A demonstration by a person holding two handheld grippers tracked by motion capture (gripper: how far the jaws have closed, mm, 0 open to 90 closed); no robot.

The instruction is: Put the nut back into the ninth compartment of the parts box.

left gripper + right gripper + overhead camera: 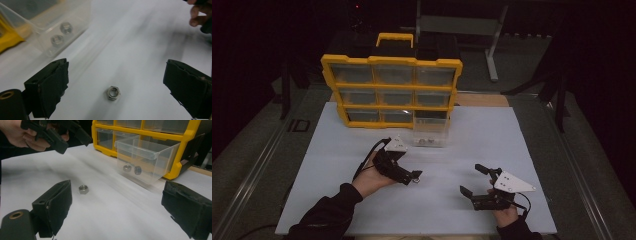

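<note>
- A white table surface is seen from the high view, with a yellow-framed organiser of clear plastic drawers standing at its far edge
- One clear plastic drawer is pulled out of the bottom right slot and rests on the table; two small metal nuts are seen lying inside it
- A small silver hexagonal metal nut lies flat on the table, apart from the drawer, just in front of the left gripper
- The left gripper is held released, its two black jaws spread wide to either side of the nut with nothing touched
- The right gripper is held over the near right part of the table, also released and empty, well apart from the nut
- The step in hand is judged to be the pick-up of the loose nut, presumably for placing in the open drawer with the other two
- For the next move, the left gripper would need to be lowered until the jaws flank the nut at table level, then clenched on two opposite flats
- A flat, thin nut is judged easy to push aside, so a centred, slow closing is called for
</note>
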